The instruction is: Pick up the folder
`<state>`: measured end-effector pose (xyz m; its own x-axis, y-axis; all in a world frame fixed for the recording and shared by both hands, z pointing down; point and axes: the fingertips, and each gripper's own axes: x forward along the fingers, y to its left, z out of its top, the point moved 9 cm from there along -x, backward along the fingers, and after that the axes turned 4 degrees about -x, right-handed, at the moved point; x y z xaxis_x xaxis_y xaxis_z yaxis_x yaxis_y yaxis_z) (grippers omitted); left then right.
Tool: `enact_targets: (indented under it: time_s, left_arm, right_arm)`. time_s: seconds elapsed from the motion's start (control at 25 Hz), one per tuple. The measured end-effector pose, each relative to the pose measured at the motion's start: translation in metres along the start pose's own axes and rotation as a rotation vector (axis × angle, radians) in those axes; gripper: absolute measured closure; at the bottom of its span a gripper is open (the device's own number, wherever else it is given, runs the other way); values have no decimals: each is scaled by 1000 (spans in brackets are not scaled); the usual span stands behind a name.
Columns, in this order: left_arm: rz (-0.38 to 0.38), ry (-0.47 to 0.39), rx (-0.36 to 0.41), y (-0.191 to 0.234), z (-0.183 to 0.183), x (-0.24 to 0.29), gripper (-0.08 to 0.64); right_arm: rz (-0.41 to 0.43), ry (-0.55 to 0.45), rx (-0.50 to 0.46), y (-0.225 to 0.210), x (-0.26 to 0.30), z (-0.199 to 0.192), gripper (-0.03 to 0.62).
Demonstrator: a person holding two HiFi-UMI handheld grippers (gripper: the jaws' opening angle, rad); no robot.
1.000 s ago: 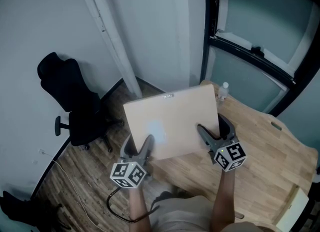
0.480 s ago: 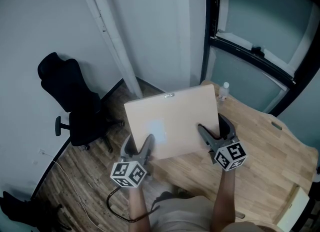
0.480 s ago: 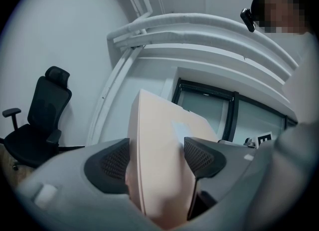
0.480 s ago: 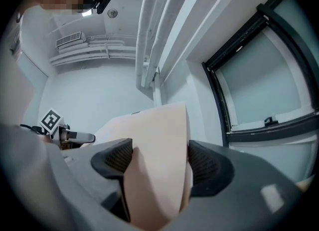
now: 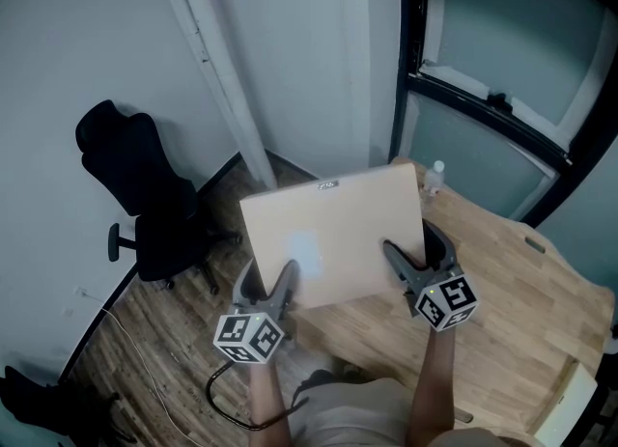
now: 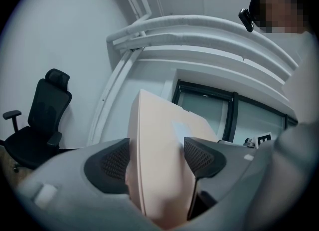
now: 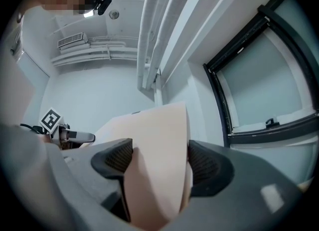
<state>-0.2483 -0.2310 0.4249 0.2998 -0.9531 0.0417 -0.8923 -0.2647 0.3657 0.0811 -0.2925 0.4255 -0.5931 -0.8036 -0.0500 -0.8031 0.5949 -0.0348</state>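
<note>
A flat, pale beige rectangular folder point(image 5: 333, 235) is being held up in the air, tilted, above the light wooden table point(image 5: 502, 310). The left gripper point(image 5: 273, 293) is pinching its near left edge while the right gripper point(image 5: 406, 264) is pinching its right edge. A black office chair point(image 5: 145, 199) is standing well apart at the left.

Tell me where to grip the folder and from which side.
Take the folder by its near edge, from the person's side, left hand-held gripper and right hand-held gripper near opposite corners. It is thin, flat and wide: jaws close across its thickness, and two spread holds should steady it.
</note>
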Motion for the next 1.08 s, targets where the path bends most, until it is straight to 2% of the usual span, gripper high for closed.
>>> enact_targets:
  time_s: [1.08]
  left_arm:
    - [-16, -6, 17, -10, 0, 8, 230]
  right_arm:
    - [-20, -12, -2, -10, -5, 2, 242]
